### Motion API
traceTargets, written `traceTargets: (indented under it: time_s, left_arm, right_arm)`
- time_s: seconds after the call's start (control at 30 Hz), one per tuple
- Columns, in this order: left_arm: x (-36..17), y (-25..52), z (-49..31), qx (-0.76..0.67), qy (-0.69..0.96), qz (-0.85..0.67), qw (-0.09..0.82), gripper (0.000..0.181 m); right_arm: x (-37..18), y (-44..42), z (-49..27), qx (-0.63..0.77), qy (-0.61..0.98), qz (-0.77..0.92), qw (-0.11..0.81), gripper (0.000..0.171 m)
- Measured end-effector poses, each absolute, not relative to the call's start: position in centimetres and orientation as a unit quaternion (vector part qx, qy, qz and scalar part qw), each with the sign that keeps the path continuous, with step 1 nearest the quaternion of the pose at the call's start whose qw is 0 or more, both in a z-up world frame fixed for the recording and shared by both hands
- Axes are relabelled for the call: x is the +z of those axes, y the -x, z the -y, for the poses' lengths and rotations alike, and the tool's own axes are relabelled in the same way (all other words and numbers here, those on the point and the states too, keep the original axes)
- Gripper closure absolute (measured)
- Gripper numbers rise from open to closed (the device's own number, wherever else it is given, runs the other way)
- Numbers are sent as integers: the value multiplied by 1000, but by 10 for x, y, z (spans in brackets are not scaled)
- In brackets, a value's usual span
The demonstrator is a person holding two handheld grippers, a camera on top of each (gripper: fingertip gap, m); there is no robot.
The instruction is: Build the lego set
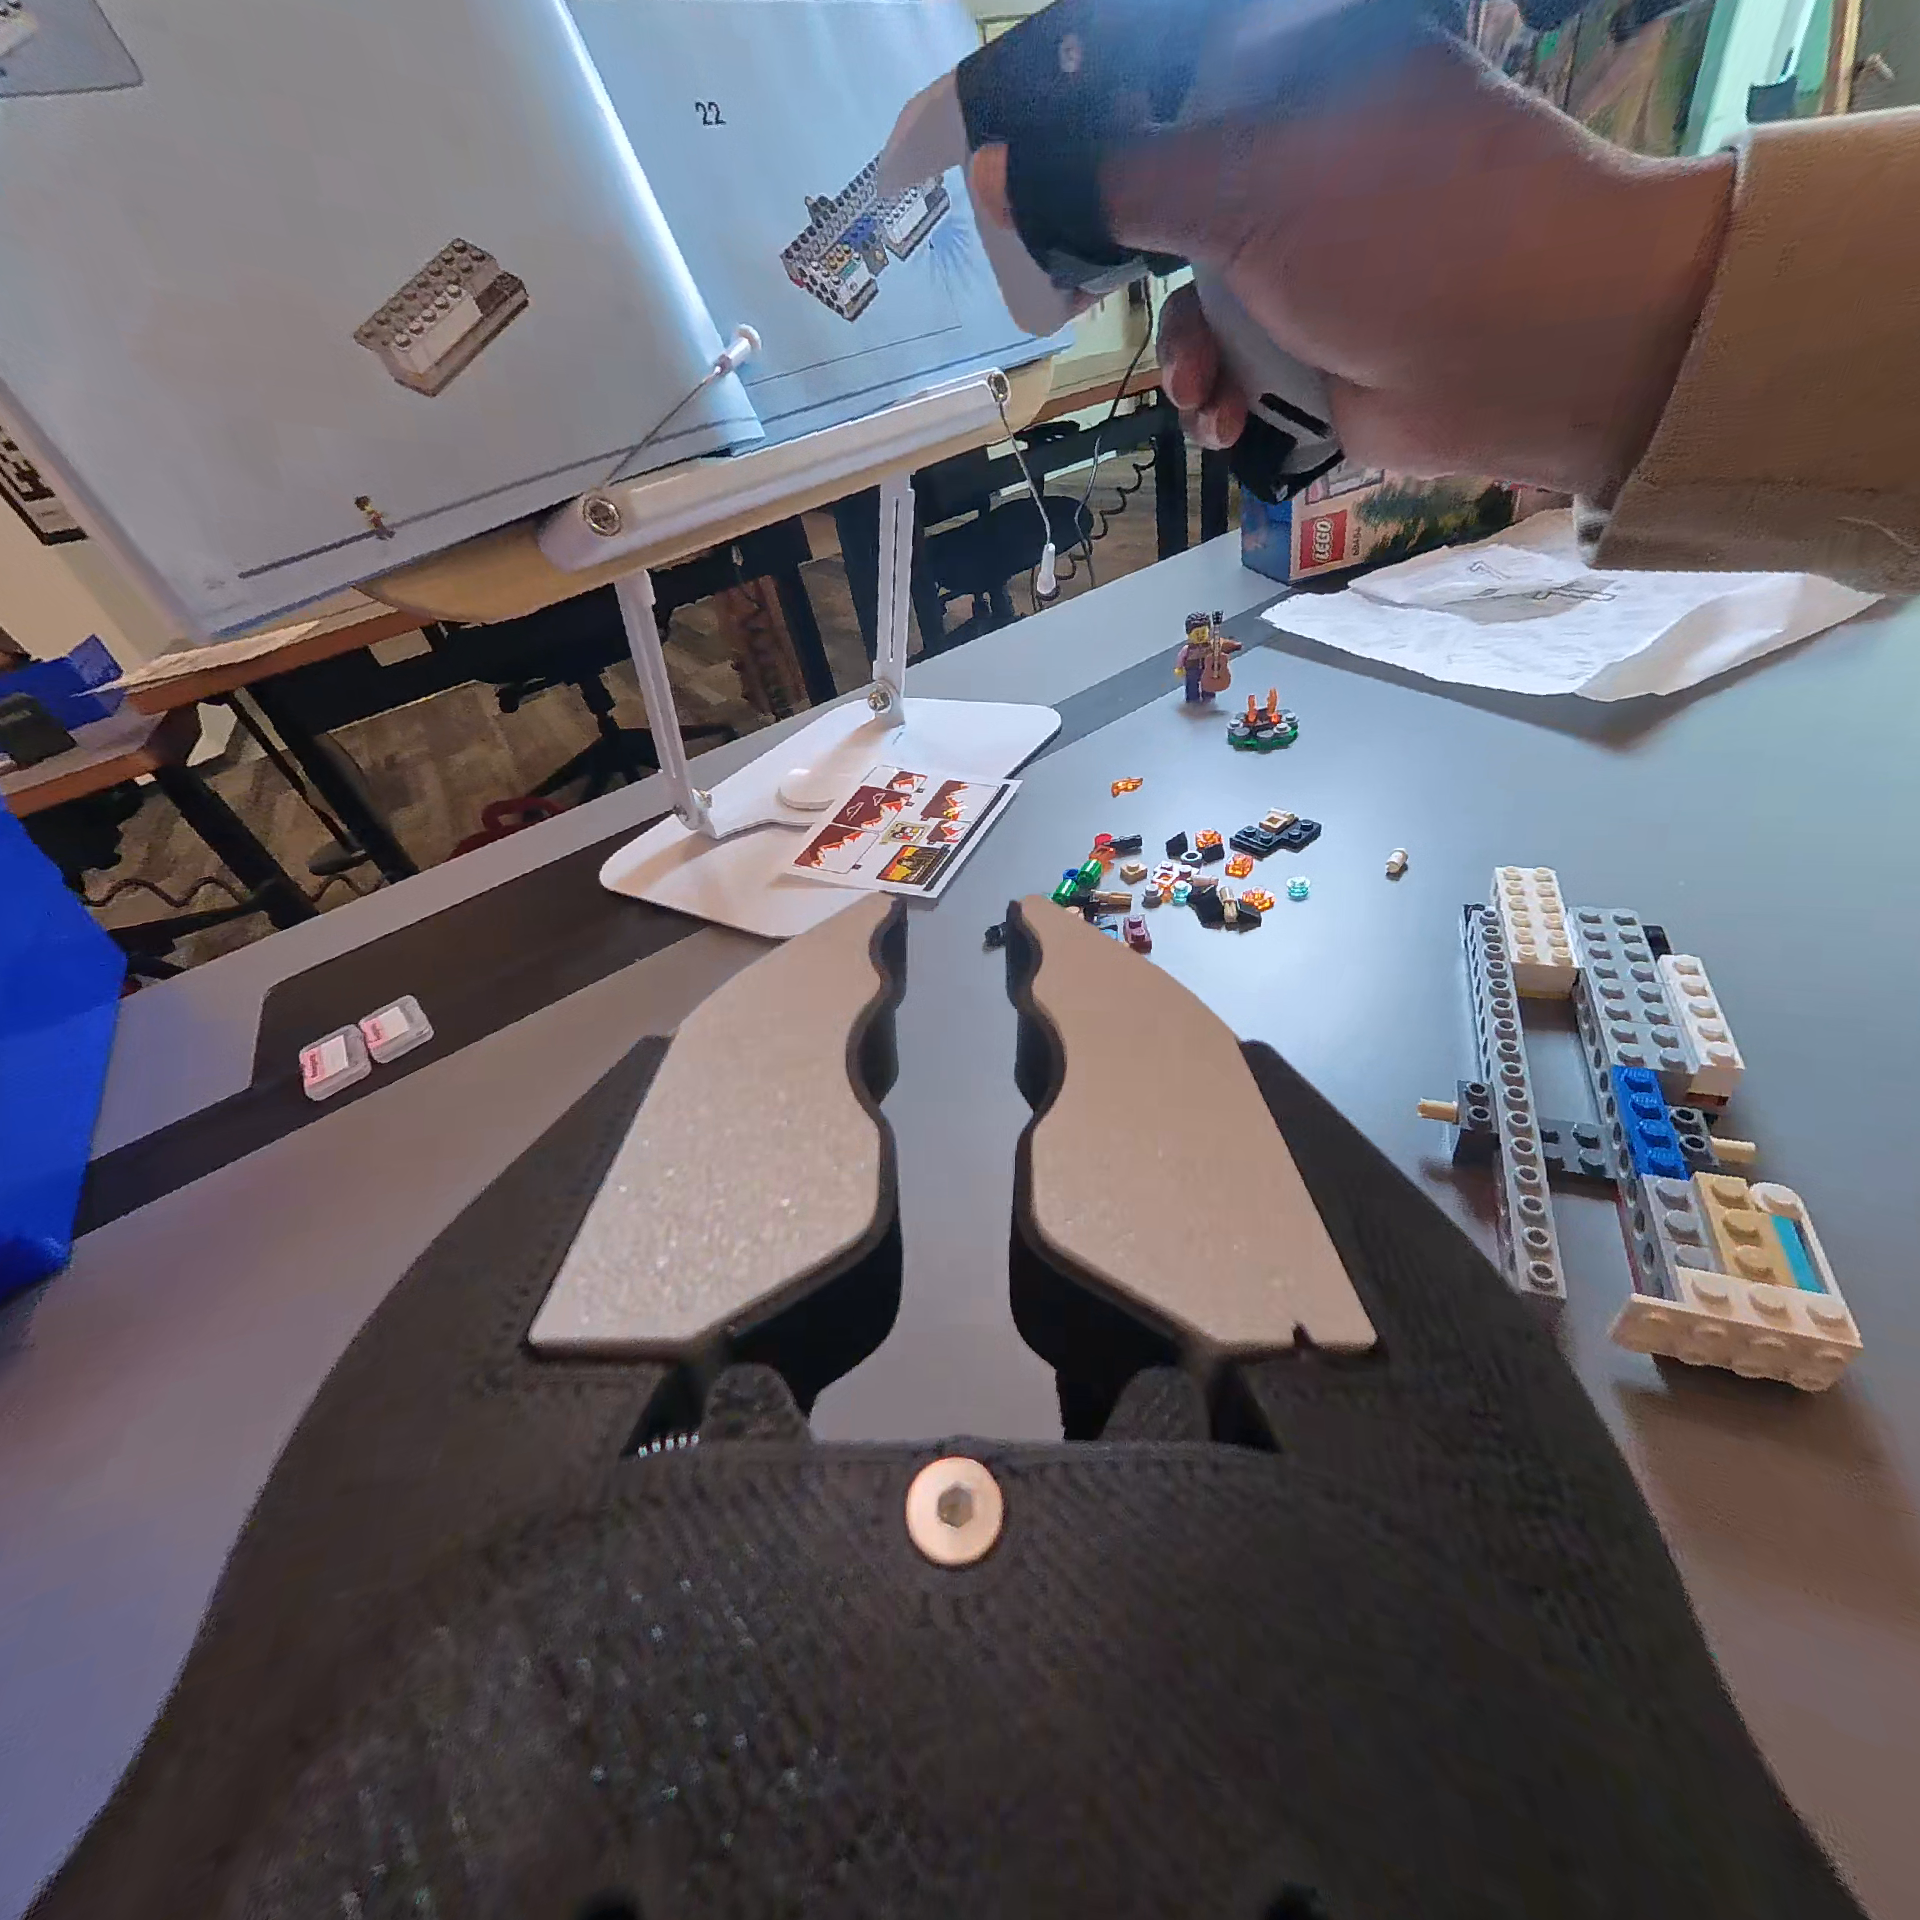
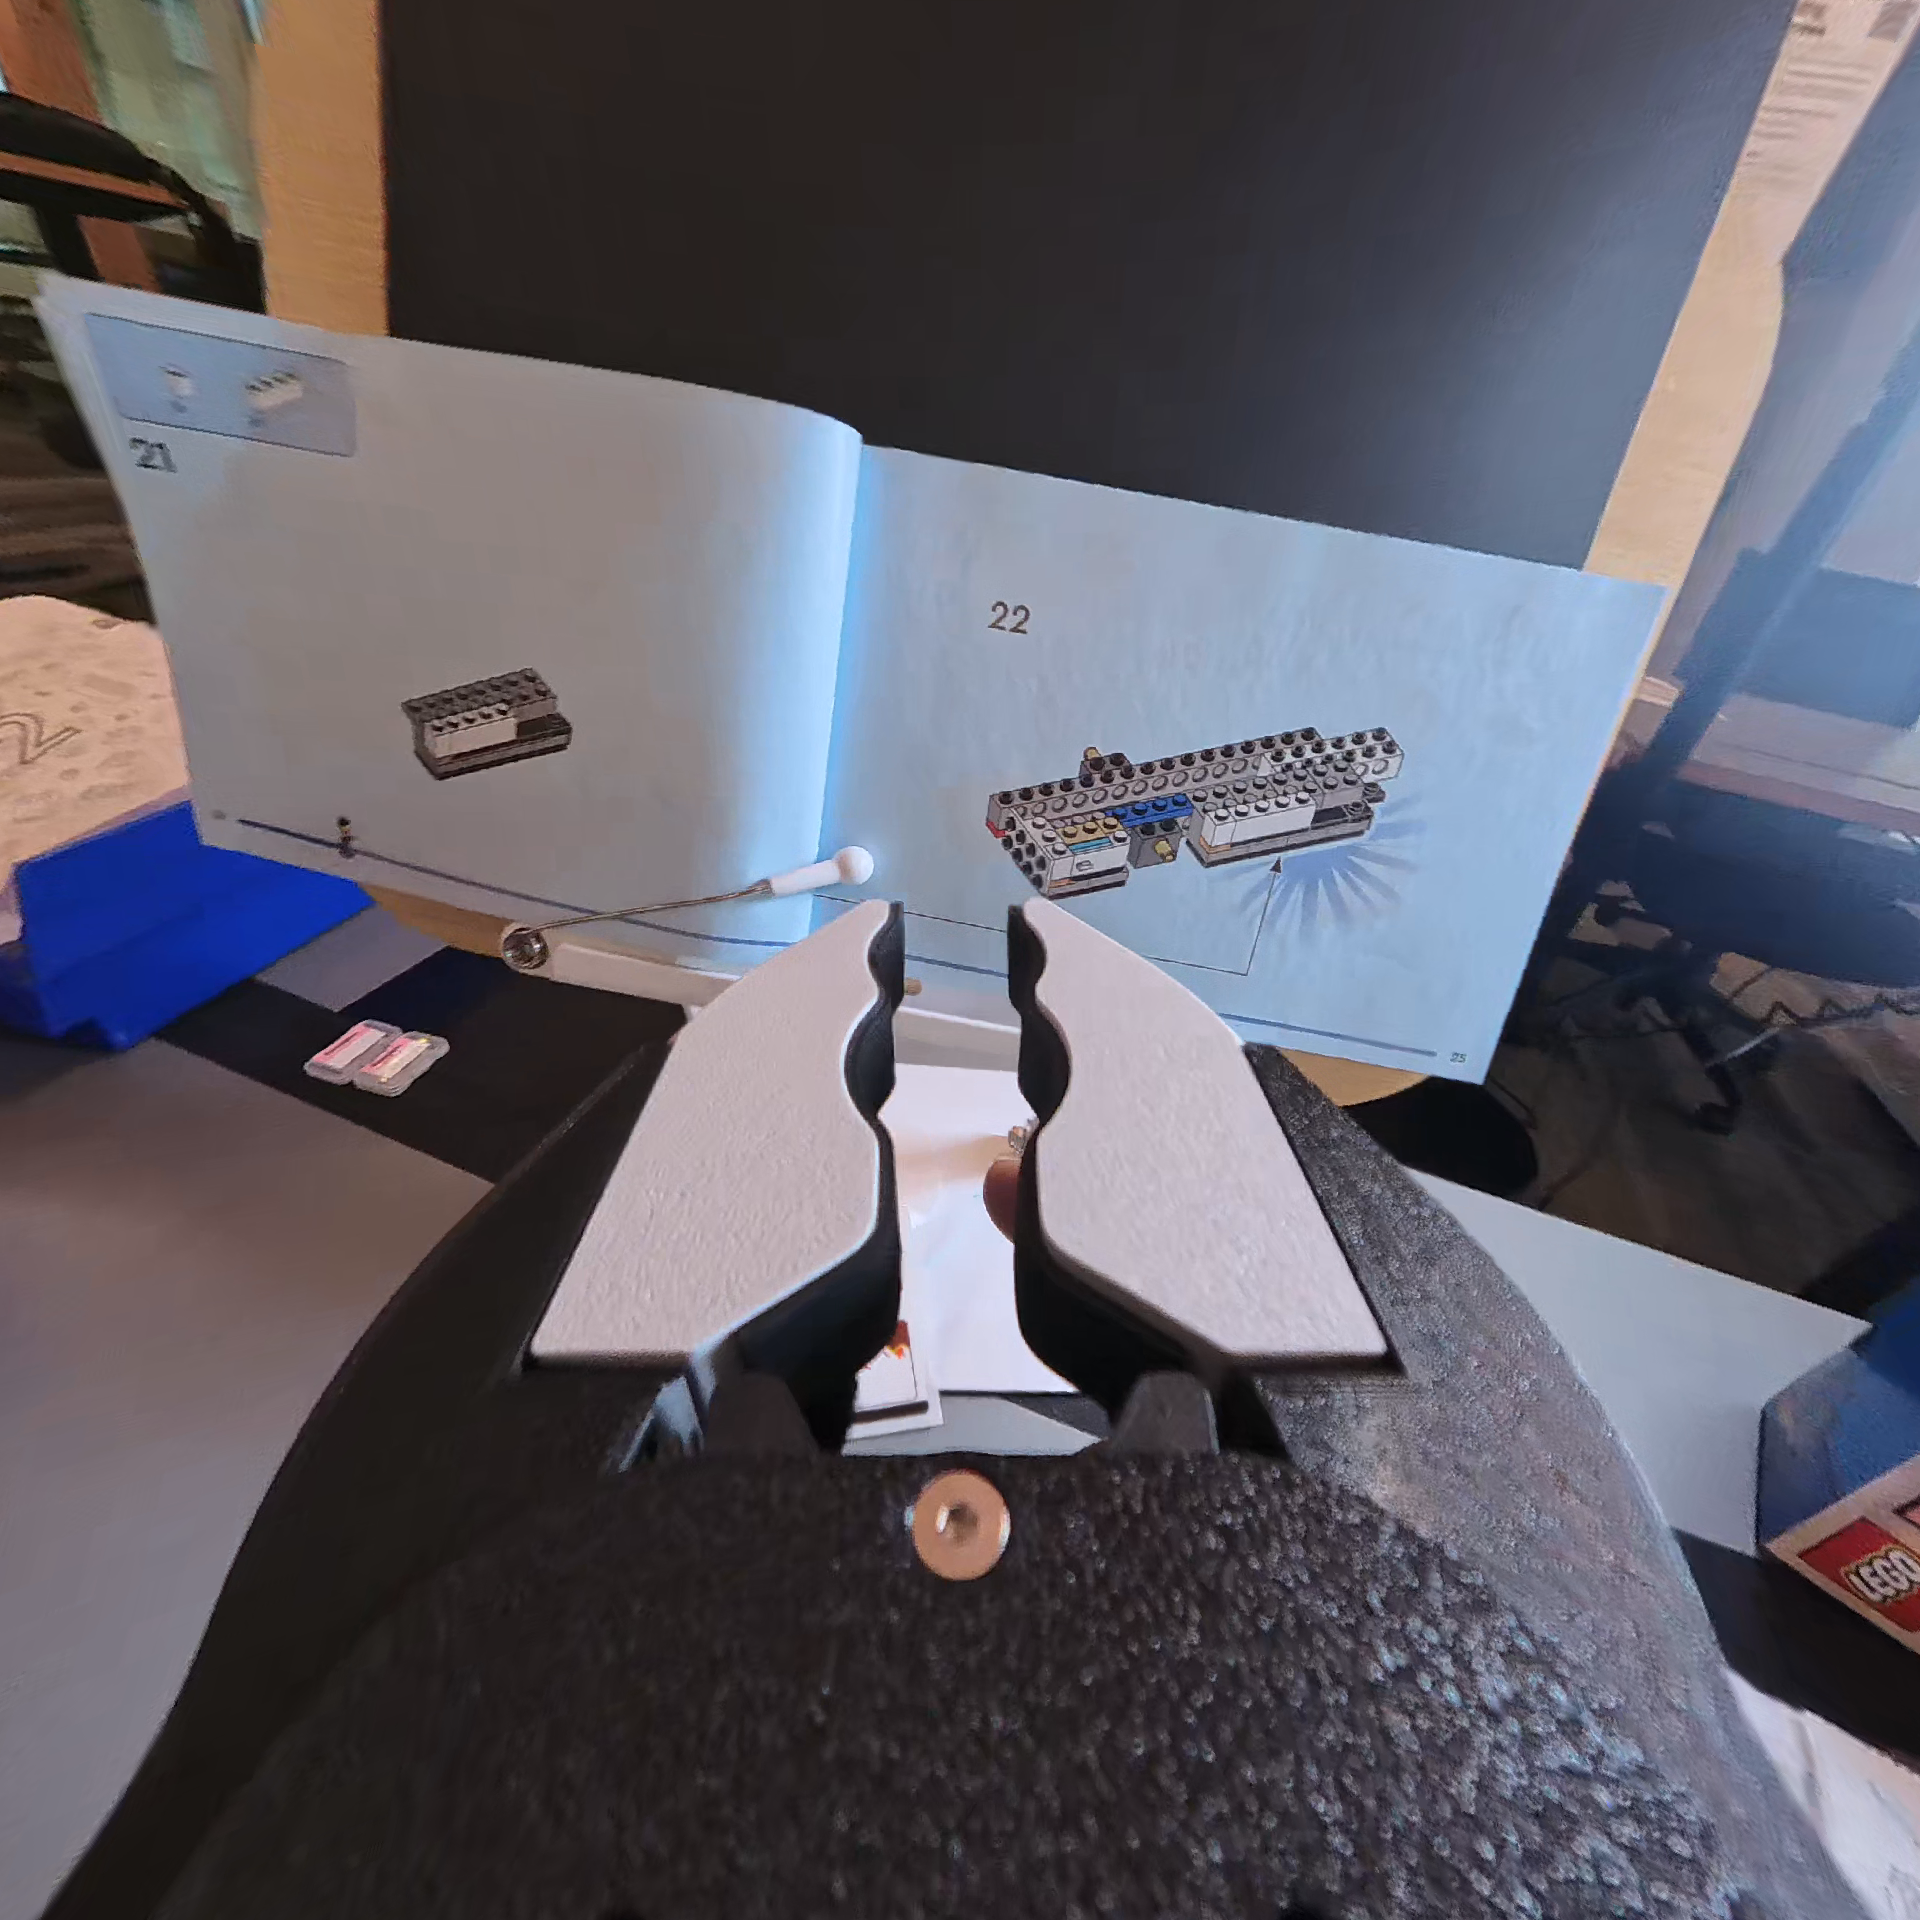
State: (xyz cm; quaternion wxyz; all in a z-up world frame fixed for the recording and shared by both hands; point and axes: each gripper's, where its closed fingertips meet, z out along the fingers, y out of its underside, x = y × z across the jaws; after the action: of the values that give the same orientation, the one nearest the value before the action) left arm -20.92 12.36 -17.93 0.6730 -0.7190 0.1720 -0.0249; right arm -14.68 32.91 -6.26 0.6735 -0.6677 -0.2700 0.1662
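Observation:
The part-built lego model (image 1: 1621, 1122), grey, white, blue and tan, lies on the dark table (image 1: 1351, 1039) at the right. Loose small pieces (image 1: 1174, 873) lie beyond my left gripper (image 1: 956, 914), which is open and empty above the table. A minifigure with a guitar (image 1: 1205, 655) and a small campfire build (image 1: 1262, 722) stand farther back. My right gripper (image 2: 956, 914) is open and empty, held up close to the open instruction booklet (image 2: 623, 623). In the left wrist view a hand (image 1: 1403, 260) holds it, with its white fingers (image 1: 1023, 281) near the booklet's right page (image 1: 831, 156).
The booklet rests on a white stand (image 1: 727, 873) with a sticker sheet (image 1: 904, 831) on its base. A lego box (image 1: 1340, 530) and white paper (image 1: 1558, 613) lie at the back right. Two small clear cases (image 1: 364, 1044) and a blue bin (image 1: 42, 1091) are at the left. There is about 25 centimeters between the tips of the two grippers.

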Motion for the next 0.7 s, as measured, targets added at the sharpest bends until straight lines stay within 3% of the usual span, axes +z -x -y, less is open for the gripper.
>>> traceTargets:
  time_s: [0.7]
  left_arm:
    - [-181,237,-129,12,732,-120,671,165]
  right_arm:
    - [-79,101,-378,114,701,225,667,149]
